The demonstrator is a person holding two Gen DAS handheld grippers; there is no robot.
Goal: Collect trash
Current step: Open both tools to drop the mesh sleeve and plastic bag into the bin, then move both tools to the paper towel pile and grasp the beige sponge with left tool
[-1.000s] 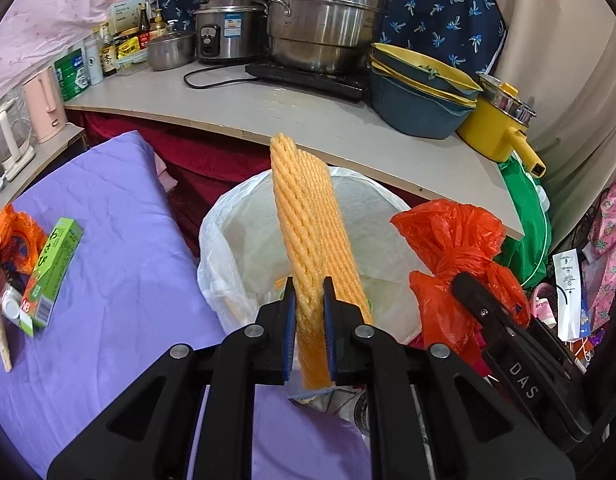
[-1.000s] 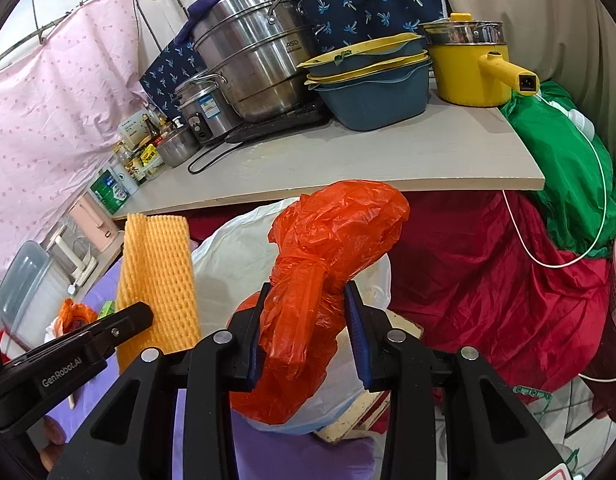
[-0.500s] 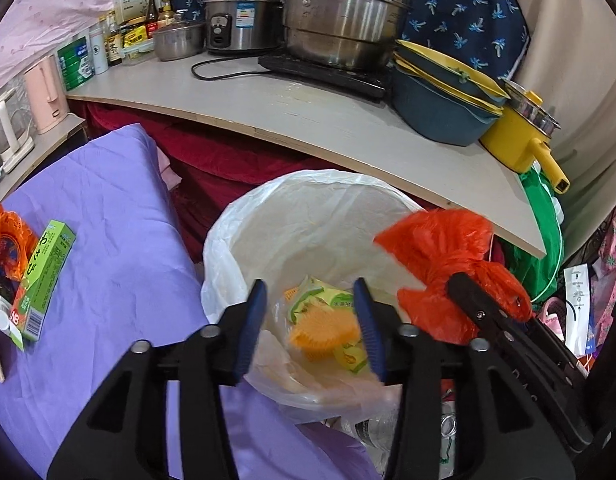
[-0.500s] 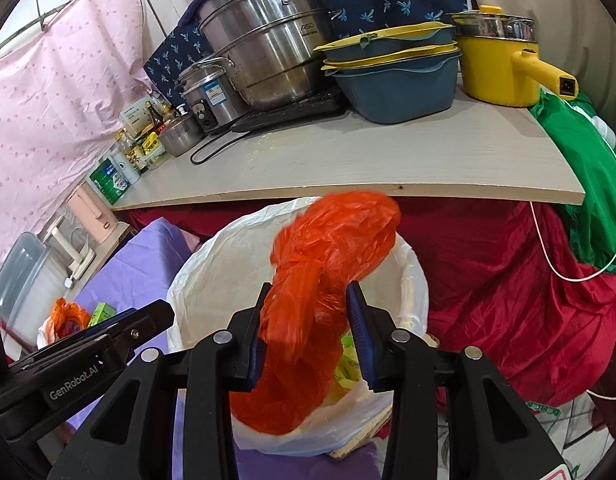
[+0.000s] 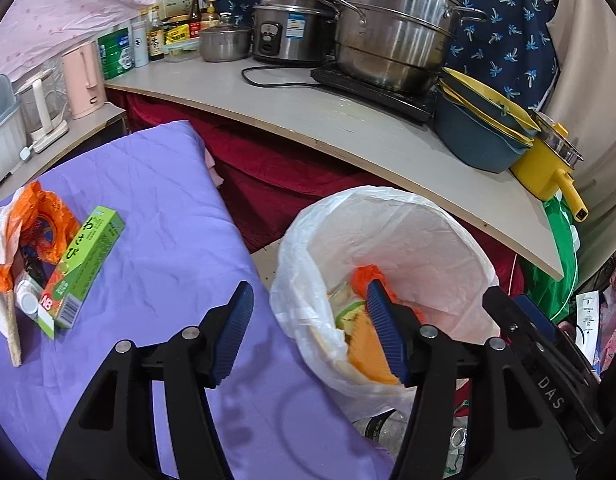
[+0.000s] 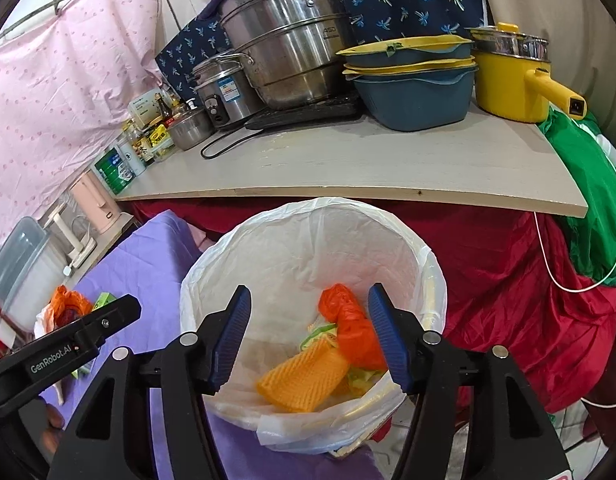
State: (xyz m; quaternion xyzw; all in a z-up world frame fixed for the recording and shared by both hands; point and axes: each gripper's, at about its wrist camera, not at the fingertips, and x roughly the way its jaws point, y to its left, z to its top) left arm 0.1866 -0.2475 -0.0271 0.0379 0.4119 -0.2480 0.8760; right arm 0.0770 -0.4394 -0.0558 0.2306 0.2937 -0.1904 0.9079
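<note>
A bin lined with a white bag (image 5: 424,216) (image 6: 268,232) stands beside the purple-covered surface (image 5: 156,216). Inside lie a yellow foam net (image 6: 304,376) (image 5: 368,344) and an orange plastic bag (image 6: 348,324) (image 5: 368,276) on green wrappers. My left gripper (image 5: 308,332) is open and empty over the bin's left rim. My right gripper (image 6: 308,336) is open and empty above the bin. On the purple surface at the left lie a green box (image 5: 84,264), an orange wrapper (image 5: 40,224) and a small white bottle (image 5: 26,300).
A grey counter (image 5: 348,120) (image 6: 388,160) behind the bin holds steel pots (image 5: 392,24), blue and yellow basins (image 6: 412,80), a yellow pot (image 6: 512,72) and bottles. Red cloth (image 6: 508,280) hangs below it. A green bag (image 6: 588,200) sits at the right.
My left gripper opened and dropped the yellow foam net into the bin. My right gripper opened and dropped the orange bag in. Both tools now hang empty over the bin.
</note>
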